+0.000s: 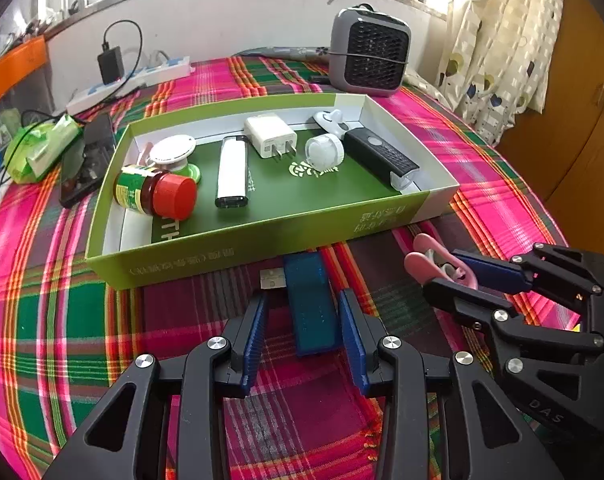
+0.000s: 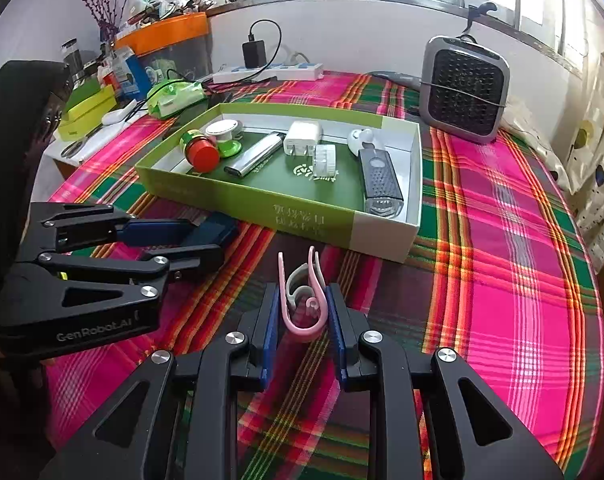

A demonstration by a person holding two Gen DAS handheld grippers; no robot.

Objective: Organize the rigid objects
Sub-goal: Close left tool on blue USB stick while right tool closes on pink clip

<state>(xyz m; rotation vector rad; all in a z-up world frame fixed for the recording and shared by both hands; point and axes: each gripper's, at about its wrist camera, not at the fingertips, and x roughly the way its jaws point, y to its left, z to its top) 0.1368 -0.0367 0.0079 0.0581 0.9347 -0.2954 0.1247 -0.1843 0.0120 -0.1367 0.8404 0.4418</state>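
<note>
A blue USB stick (image 1: 312, 312) lies on the plaid cloth in front of a shallow green box (image 1: 261, 236). My left gripper (image 1: 302, 296) is open and straddles the stick, with a gap at its left pad. To the right, a pink clip (image 2: 302, 320) lies on the cloth. My right gripper (image 2: 302, 290) has closed its pads against both sides of the clip. The box holds a red-lidded jar (image 1: 157, 192), a silver lighter (image 1: 231, 172), a white charger (image 1: 269, 136), a white round part (image 1: 324, 152) and a black light (image 1: 382, 160).
A grey fan heater (image 1: 368, 50) stands behind the box. Further left is a white power strip (image 1: 129, 80) with a black adapter. A dark phone (image 1: 85, 160) and a green packet (image 1: 41, 148) lie left of the box. Curtains hang at the right.
</note>
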